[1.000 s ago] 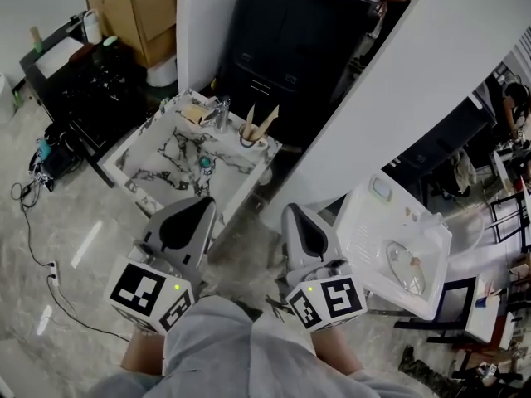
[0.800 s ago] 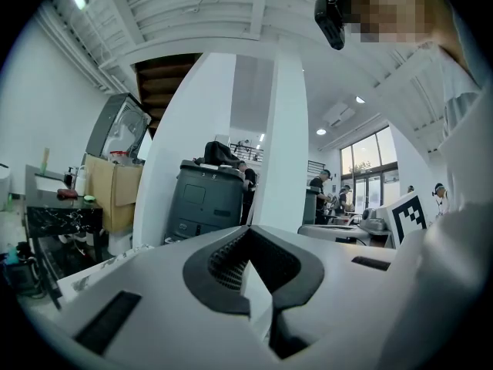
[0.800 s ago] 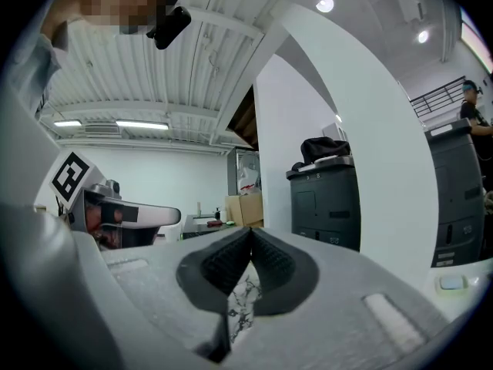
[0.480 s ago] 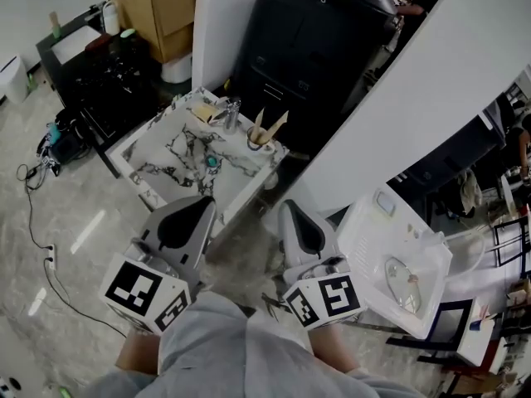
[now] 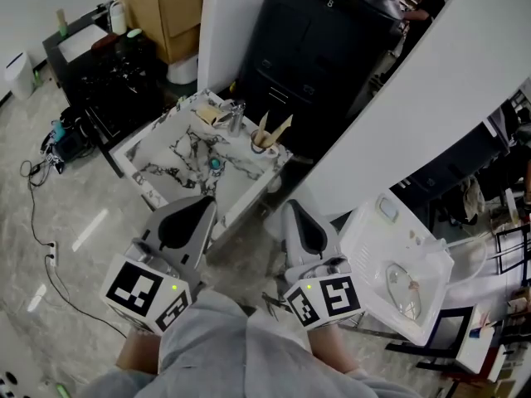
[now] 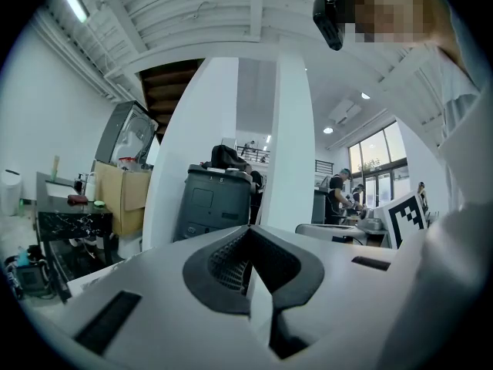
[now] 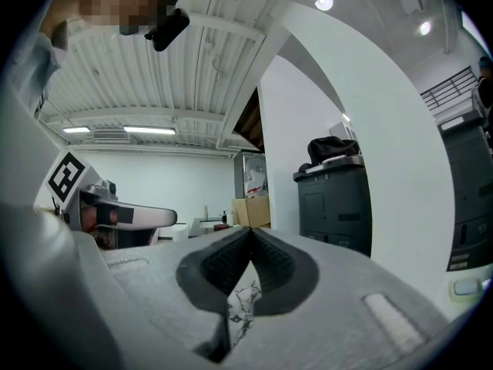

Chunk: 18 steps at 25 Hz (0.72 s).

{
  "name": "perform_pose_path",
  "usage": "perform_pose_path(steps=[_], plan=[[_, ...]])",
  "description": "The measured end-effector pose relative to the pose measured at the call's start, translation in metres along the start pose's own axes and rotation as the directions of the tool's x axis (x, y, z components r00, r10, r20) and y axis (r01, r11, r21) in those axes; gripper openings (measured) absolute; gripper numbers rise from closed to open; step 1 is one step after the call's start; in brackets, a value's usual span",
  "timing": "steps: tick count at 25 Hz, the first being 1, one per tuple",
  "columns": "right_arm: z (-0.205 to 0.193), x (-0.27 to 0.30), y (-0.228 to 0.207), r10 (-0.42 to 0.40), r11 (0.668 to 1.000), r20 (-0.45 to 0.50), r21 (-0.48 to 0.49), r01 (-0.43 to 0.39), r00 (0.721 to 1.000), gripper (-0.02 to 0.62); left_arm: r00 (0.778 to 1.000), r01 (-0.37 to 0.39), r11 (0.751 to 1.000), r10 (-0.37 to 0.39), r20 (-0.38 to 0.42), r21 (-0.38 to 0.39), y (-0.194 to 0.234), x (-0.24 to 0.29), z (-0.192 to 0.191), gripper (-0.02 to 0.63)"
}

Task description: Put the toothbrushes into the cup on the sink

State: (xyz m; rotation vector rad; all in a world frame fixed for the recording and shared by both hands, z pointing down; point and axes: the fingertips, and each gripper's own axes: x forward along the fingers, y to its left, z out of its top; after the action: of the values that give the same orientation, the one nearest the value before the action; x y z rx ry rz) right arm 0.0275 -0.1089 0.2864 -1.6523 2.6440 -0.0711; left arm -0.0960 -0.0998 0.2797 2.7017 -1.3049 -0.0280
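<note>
The marble-patterned sink (image 5: 158, 172) stands ahead on the floor, beyond both grippers. A cup (image 5: 263, 146) sits on its far right corner with two pale toothbrushes (image 5: 278, 128) sticking up out of it, next to the faucet (image 5: 235, 116). My left gripper (image 5: 189, 220) is held low before the sink's near edge, shut and empty. My right gripper (image 5: 304, 232) is beside it to the right, also shut with nothing in it. In the left gripper view the left gripper (image 6: 248, 241) points level at the room. The right gripper (image 7: 250, 241) does the same in the right gripper view.
A white basin unit (image 5: 369, 222) stands at the right, close to my right gripper. A black cabinet (image 5: 307, 40) and a white pillar (image 5: 224, 23) rise behind the sink. A black table (image 5: 99, 73), a cardboard box (image 5: 162, 7) and floor cables (image 5: 33, 222) lie to the left.
The head view has shifted a little, so the sink and cup sit slightly further right in the picture. Both grippers stay shut in the same place.
</note>
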Motion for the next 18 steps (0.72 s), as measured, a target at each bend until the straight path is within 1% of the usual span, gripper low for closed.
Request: perform_pose_path(steps=[18], plan=[[-0.0013, 0.003, 0.0005, -0.004, 1.0, -0.005, -0.005, 0.004, 1.0, -0.002, 1.0, 0.001, 1.0, -0.001, 0.004, -0.006, 0.0047, 0.0025, 0.0006, 0.005]])
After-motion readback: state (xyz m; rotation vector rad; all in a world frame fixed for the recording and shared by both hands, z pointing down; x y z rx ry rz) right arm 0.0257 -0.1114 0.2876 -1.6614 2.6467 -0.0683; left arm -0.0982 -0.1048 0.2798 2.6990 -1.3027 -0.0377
